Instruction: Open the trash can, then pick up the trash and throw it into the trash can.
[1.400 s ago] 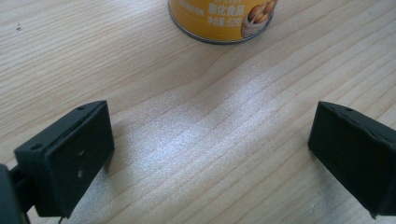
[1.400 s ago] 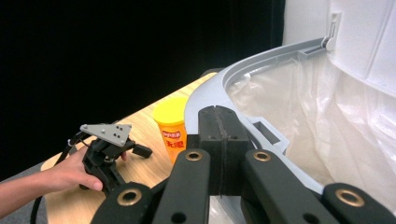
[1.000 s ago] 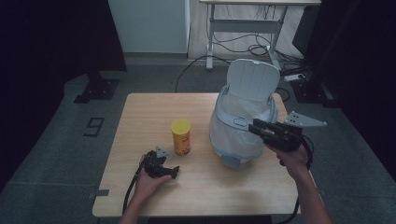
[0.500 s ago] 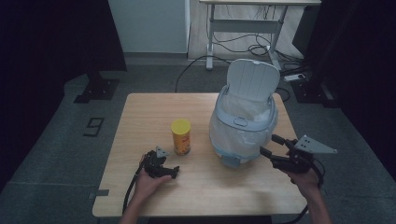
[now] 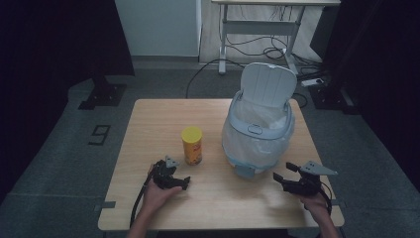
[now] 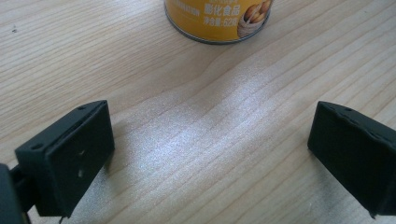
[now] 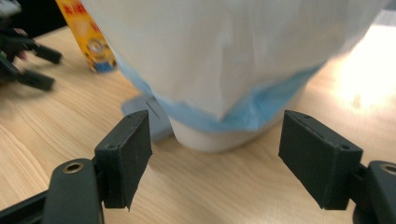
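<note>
A pale blue pedal bin (image 5: 257,134) stands at the right of the wooden table (image 5: 148,119), lid up, with a white bag liner (image 5: 262,116) folded over its rim. A yellow can (image 5: 192,145) stands to its left. My left gripper (image 5: 185,183) rests open on the table just in front of the can (image 6: 217,18), nothing between its jaws. My right gripper (image 5: 283,171) hangs low at the front right, pointing at the bin's base (image 7: 219,135) below the bag (image 7: 224,51). Its jaws have just been opening and stand wide apart with nothing between them.
The bin's foot pedal (image 5: 243,171) juts toward the table's front edge, left of my right gripper. In the right gripper view the left gripper (image 7: 28,60) and the can (image 7: 88,42) show at the far left. A desk frame and cables (image 5: 257,44) lie on the floor behind the table.
My right gripper has dropped from beside the bin's upper side to just above the table at the front right, and its jaws have spread wider. The left gripper has stayed put.
</note>
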`<action>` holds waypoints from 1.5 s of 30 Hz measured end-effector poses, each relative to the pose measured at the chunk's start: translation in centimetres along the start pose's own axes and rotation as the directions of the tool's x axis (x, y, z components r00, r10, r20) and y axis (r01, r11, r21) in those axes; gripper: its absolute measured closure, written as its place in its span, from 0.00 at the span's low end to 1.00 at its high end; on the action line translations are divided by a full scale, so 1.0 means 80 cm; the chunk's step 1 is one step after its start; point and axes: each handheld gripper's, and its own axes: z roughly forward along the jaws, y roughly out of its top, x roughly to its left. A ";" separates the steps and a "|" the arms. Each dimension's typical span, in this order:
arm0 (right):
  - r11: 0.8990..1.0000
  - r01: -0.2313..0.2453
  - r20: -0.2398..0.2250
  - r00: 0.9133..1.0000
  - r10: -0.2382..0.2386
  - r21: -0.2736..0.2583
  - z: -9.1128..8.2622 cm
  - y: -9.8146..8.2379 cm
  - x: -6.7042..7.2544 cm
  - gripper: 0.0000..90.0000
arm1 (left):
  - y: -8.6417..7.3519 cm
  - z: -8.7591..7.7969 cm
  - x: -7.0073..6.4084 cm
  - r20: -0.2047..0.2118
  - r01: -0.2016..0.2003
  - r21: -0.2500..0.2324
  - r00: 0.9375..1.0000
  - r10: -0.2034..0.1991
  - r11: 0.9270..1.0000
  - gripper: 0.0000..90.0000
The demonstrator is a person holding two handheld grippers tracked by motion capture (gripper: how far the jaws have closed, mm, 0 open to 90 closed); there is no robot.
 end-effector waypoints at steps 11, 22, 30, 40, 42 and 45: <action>0.999 -0.029 0.024 0.999 0.028 0.042 0.000 -0.020 -0.008 0.28 | 0.000 -0.001 0.000 0.019 -0.016 -0.005 1.000 0.016 1.000 0.01; 0.996 -0.002 0.030 1.000 0.000 0.088 0.007 -0.027 -0.007 0.29 | 0.005 -0.021 0.003 0.013 -0.016 -0.068 1.000 0.017 0.998 0.06; 0.996 -0.001 0.030 1.000 -0.002 0.093 0.008 -0.028 -0.007 0.29 | 0.016 -0.040 0.013 0.032 0.029 -0.153 0.999 -0.025 0.988 0.05; 0.995 -0.018 0.035 0.999 0.015 0.100 0.009 -0.031 -0.012 0.29 | 0.038 -0.040 0.014 0.080 0.014 -0.211 0.997 0.003 0.977 0.01; 0.995 -0.022 0.025 0.999 0.020 0.097 0.009 -0.031 -0.011 0.29 | 0.046 -0.036 0.015 0.080 0.005 -0.205 0.997 0.011 0.979 0.00; 0.995 -0.020 0.021 1.000 0.018 0.099 0.009 -0.031 -0.011 0.29 | 0.060 -0.028 0.017 0.090 0.021 -0.208 0.996 -0.003 0.978 0.00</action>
